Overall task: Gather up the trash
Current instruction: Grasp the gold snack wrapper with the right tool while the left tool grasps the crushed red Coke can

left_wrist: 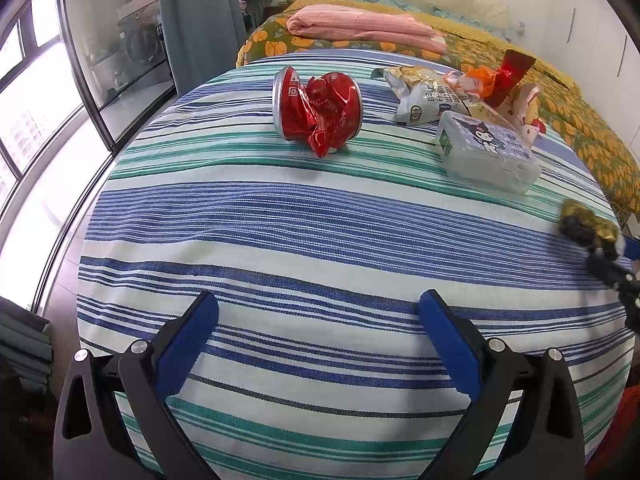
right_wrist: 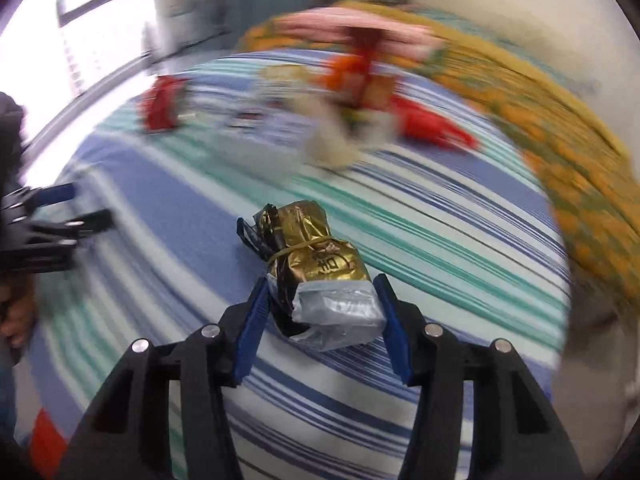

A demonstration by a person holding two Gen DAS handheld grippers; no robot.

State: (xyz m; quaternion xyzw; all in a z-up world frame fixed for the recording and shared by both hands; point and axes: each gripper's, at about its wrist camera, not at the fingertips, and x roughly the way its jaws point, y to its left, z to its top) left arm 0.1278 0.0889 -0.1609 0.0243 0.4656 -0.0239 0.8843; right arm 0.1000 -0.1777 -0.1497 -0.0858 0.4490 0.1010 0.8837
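Striped cloth (left_wrist: 304, 216) lying bare across the near and middle stretch, giving open passage ahead of the left gripper (left_wrist: 319, 312). Crushed red can (left_wrist: 318, 110) standing alone at the far centre, clear gaps on either side. Clear plastic box (left_wrist: 486, 152) and a heap of wrappers (left_wrist: 452, 88) crowding the far right. Right gripper (right_wrist: 322, 300) with its gold packet (right_wrist: 316, 256) occupying the right edge

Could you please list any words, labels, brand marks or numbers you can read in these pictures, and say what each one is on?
No text can be read with confidence.
Crushed red can: white print, too distorted to read.
Pale snack bag: large Chinese characters and a round logo, too small to make out.
Clear plastic box: cartoon character label, lettering illegible.
Gold foil packet: one large dark Chinese character, partly creased, unreadable.
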